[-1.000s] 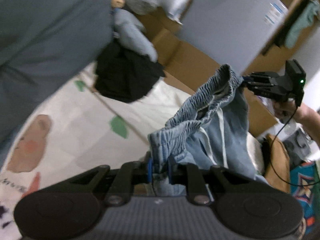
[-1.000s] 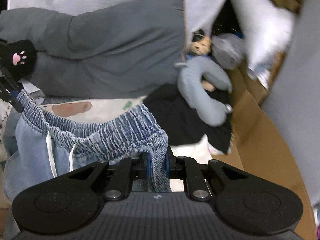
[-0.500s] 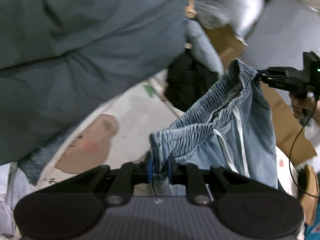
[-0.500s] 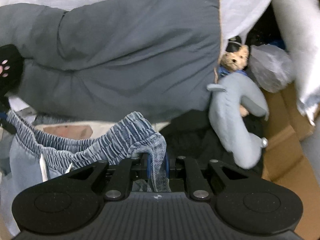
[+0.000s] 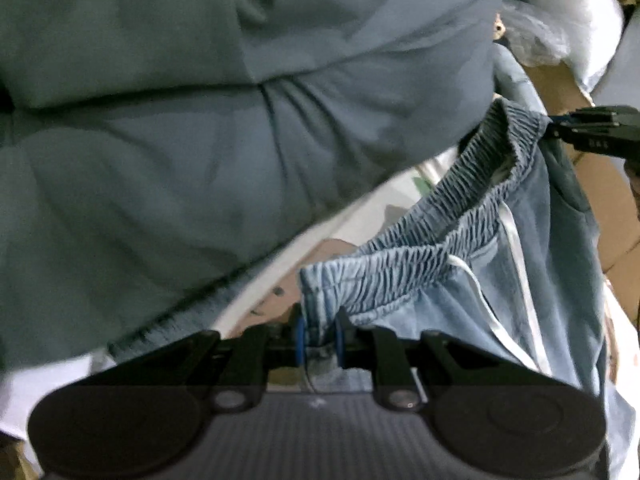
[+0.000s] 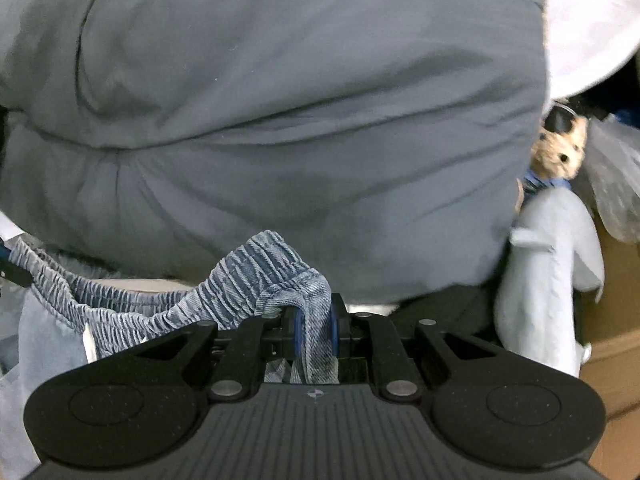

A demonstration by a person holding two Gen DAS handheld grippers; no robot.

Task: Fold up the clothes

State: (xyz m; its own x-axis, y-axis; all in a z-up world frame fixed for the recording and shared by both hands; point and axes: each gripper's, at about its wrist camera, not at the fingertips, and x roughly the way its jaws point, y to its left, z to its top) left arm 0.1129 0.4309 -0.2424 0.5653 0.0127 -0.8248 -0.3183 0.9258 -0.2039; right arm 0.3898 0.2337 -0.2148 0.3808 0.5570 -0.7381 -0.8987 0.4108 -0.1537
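Note:
Light blue denim shorts (image 5: 520,272) with a gathered elastic waistband and white drawstrings hang stretched between my two grippers. My left gripper (image 5: 320,334) is shut on one end of the waistband, right at the camera. My right gripper (image 6: 312,330) is shut on the other end of the waistband (image 6: 240,280). In the left wrist view the right gripper (image 5: 560,130) shows at the far right, pinching the band. The legs of the shorts drop below the frame.
A big grey padded quilt (image 6: 280,120) fills the upper part of both views, close behind the shorts. A white printed sheet (image 5: 360,216) lies under it. A grey plush toy (image 6: 548,272), a small teddy bear (image 6: 560,152) and cardboard boxes (image 5: 608,208) sit at the right.
Both grippers have swung toward the grey quilt and sunk a little, carrying the shorts. The quilt now fills most of both views; the black garment has slid out of sight.

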